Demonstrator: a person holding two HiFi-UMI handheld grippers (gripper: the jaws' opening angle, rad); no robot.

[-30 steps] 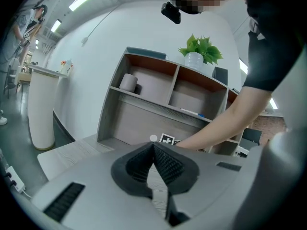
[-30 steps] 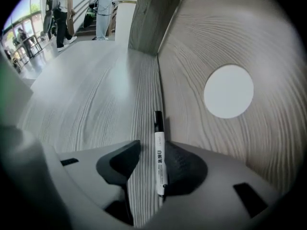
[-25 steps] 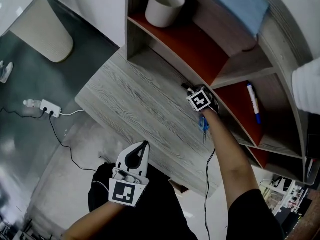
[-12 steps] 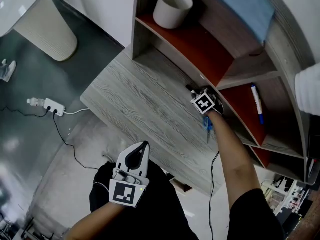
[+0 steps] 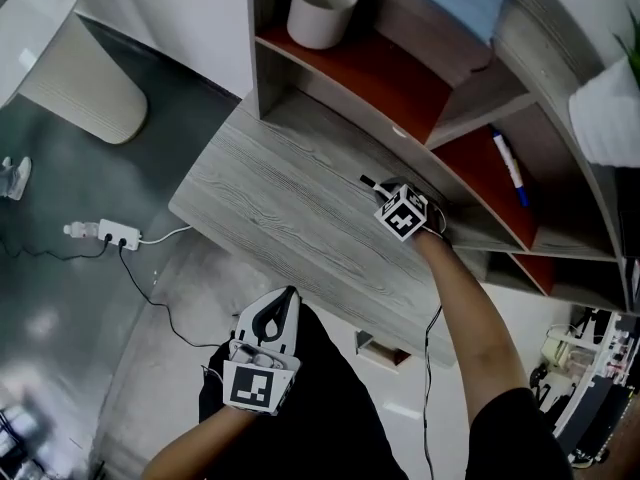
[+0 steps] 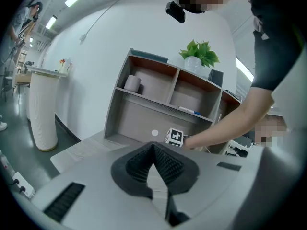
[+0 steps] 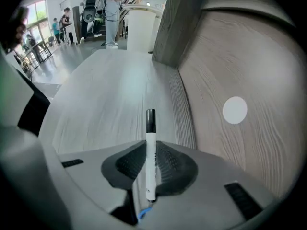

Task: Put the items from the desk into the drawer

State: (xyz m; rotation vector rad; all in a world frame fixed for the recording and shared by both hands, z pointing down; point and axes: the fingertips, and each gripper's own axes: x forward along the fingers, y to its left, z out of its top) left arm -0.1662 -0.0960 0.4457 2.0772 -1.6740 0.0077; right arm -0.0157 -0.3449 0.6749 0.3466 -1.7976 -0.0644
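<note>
1. The left gripper [image 5: 288, 298] is hovering just off the front edge of the desk [image 5: 270, 203]. Its jaws are resting together with nothing between them.
2. The right gripper [image 5: 392, 196] is reaching over the desk's back edge, just beside the shelf unit [image 5: 450, 128]. Its jaws have just been closing and are now pinching a white marker [image 7: 150, 147].
3. The marker's black cap is sticking out past the jaw tips, over the desk's back edge.
4. A blue-capped pen [image 5: 508, 168] is lying on the red shelf farther right.
</note>
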